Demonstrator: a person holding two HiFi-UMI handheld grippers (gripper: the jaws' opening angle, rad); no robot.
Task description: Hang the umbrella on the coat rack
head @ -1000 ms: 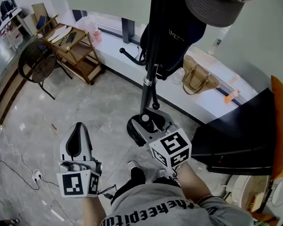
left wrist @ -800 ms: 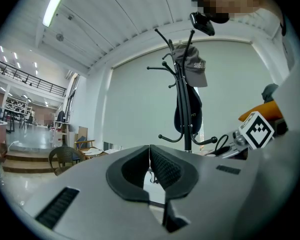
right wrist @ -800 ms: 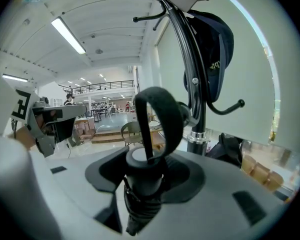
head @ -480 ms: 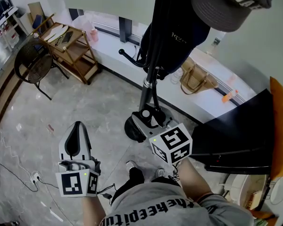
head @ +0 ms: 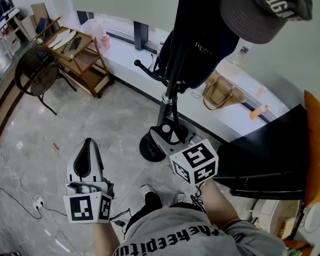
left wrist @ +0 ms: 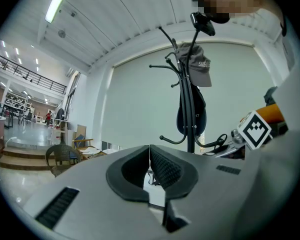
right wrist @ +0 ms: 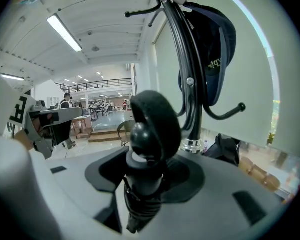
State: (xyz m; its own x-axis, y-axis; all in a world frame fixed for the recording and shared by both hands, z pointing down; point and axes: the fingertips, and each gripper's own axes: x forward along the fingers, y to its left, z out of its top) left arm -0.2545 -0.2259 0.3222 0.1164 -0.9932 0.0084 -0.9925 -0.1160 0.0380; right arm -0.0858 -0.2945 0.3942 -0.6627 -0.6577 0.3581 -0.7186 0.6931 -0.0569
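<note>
A black folded umbrella [right wrist: 144, 184] stands upright between the jaws of my right gripper [right wrist: 142, 171], which is shut on it. Its round knob and strap loop [right wrist: 159, 119] stick up above the jaws. In the head view the right gripper [head: 169, 138] is just in front of the black coat rack [head: 170, 92], near the pole's lower part. A grey cap [head: 266, 9] and a dark bag [head: 200, 44] hang on the rack. A curved hook [right wrist: 225, 115] juts out to the right of the umbrella. My left gripper [head: 86, 161] hangs low at the left, shut and empty [left wrist: 150, 156].
A wooden cart [head: 80, 52] and a wicker chair [head: 37, 73] stand at the far left. A tan handbag [head: 221, 92] sits on the white sill behind the rack. A black table [head: 266, 153] is close on the right. Cables lie on the floor at lower left.
My right gripper with the umbrella has edged up and closer to the rack's pole. The left gripper has stayed where it was.
</note>
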